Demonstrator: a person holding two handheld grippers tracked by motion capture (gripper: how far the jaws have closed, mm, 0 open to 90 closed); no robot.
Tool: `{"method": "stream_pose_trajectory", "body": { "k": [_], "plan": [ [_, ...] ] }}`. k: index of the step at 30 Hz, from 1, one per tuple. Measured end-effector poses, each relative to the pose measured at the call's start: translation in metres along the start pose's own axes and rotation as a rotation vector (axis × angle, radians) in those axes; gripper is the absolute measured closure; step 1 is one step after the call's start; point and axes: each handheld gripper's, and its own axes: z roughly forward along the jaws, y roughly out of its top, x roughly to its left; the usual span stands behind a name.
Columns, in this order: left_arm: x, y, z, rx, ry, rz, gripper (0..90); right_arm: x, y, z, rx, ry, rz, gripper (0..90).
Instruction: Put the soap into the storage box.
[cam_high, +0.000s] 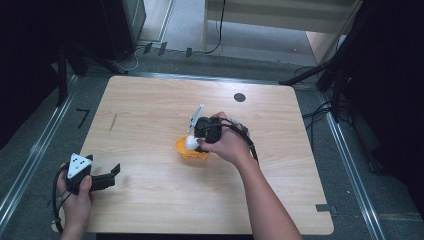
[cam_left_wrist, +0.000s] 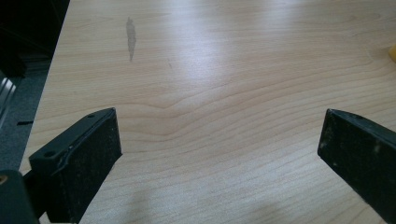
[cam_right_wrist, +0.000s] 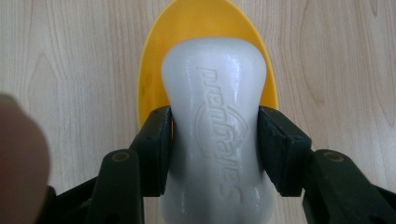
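A white bar of soap (cam_right_wrist: 215, 126) with a raised brand name is clamped at its narrow waist by my right gripper (cam_right_wrist: 215, 149), whose two black pads press its sides. The soap hangs over a yellow dish (cam_right_wrist: 205, 23) on the wooden table. From above, the right gripper (cam_high: 196, 142) points down at the yellow dish (cam_high: 190, 152) near the table's middle, with the soap (cam_high: 191, 143) white at its tip. My left gripper (cam_high: 116, 175) rests near the table's front left corner. Its jaws (cam_left_wrist: 219, 149) stand wide apart over bare wood with nothing between them.
The wooden table (cam_high: 150, 115) has a dark round mark (cam_high: 239, 97) toward its far right and a thin grey smear (cam_high: 113, 123) at the left. Dark frames and cables ring the table's far edge and sides.
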Motion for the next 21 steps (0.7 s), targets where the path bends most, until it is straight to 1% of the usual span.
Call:
{"method": "stream_pose_trajectory", "body": {
  "k": [8,13,19,21],
  "plan": [
    [0.001,0.0,0.0,0.001,-0.002,-0.001,0.0,-0.002,0.003,0.003,0.006,0.003,-0.006,49.8],
    [0.001,0.0,0.0,0.001,-0.002,-0.002,0.0,-0.002,0.001,0.009,0.026,0.012,-0.003,49.7],
    [0.001,0.0,0.0,-0.002,-0.001,-0.005,0.0,-0.003,-0.001,0.014,0.024,0.019,0.002,49.5],
    [0.001,0.0,0.0,-0.001,-0.001,-0.003,0.0,-0.004,-0.003,0.012,0.006,0.026,0.004,47.2]
  ]
}}
